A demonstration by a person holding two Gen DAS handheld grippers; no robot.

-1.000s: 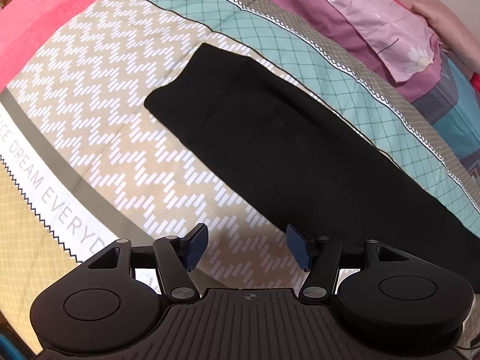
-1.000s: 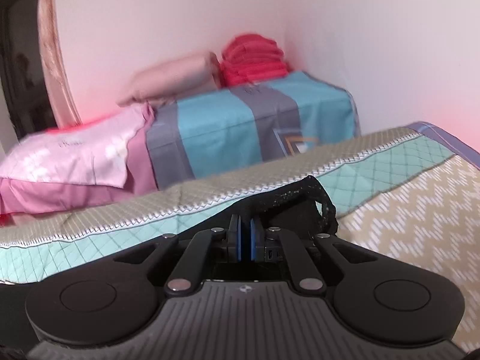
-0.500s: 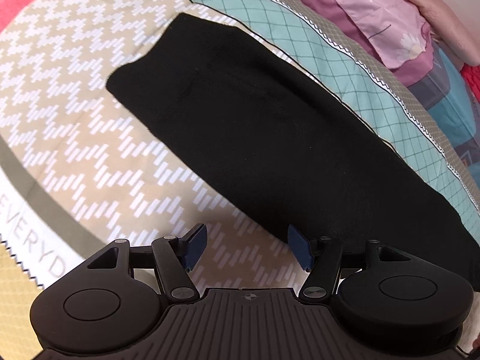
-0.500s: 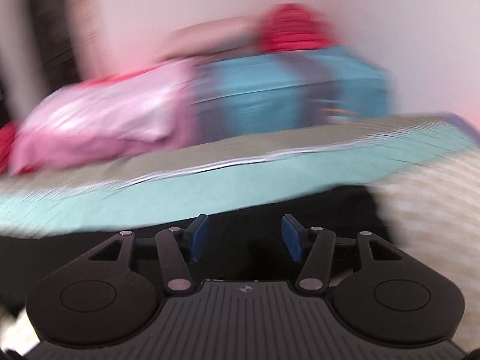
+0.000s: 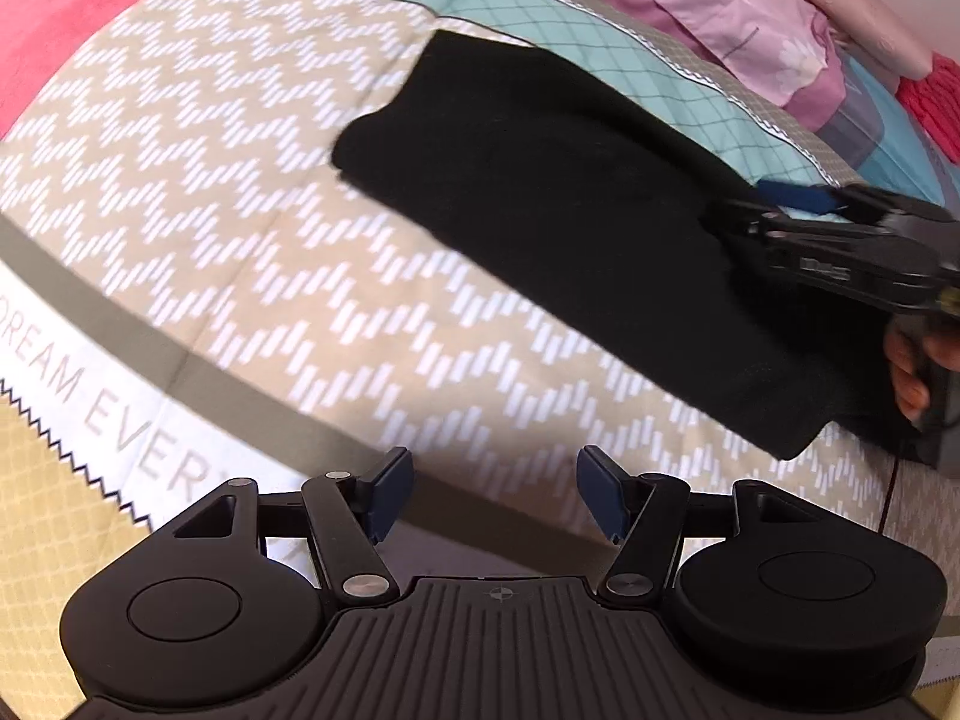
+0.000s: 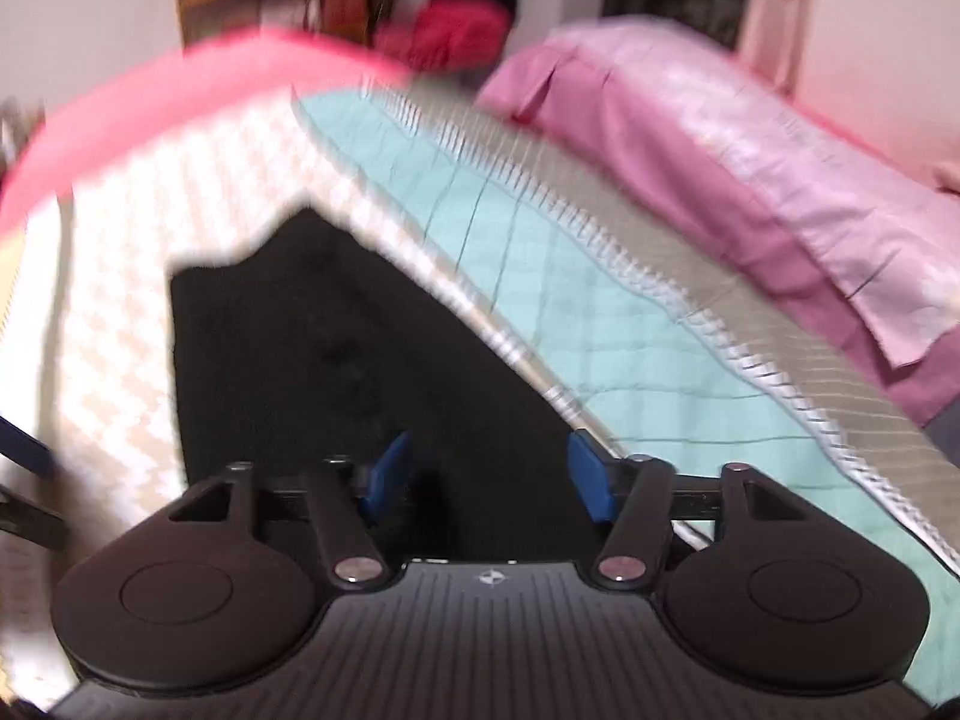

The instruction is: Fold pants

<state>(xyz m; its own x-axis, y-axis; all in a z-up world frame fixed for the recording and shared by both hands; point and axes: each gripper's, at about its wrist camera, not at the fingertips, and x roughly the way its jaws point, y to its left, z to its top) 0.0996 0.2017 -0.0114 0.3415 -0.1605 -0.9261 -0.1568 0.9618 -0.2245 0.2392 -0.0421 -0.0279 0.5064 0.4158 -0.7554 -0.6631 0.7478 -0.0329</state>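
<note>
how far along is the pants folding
Done: the black pants lie flat on the patterned bedspread as one long narrow strip, seemingly leg over leg. In hand: nothing; the left gripper and right gripper are both open, the right over the pants. Left: folding the strip shorter.

The bed has a cover with white zigzag marks on tan, and a light green band with thin crossing lines along the top of the frame. The black pants lie flat on it, from the middle to the right side. A pink pillow lies at the upper right, and a red blanket at the upper left.
</note>
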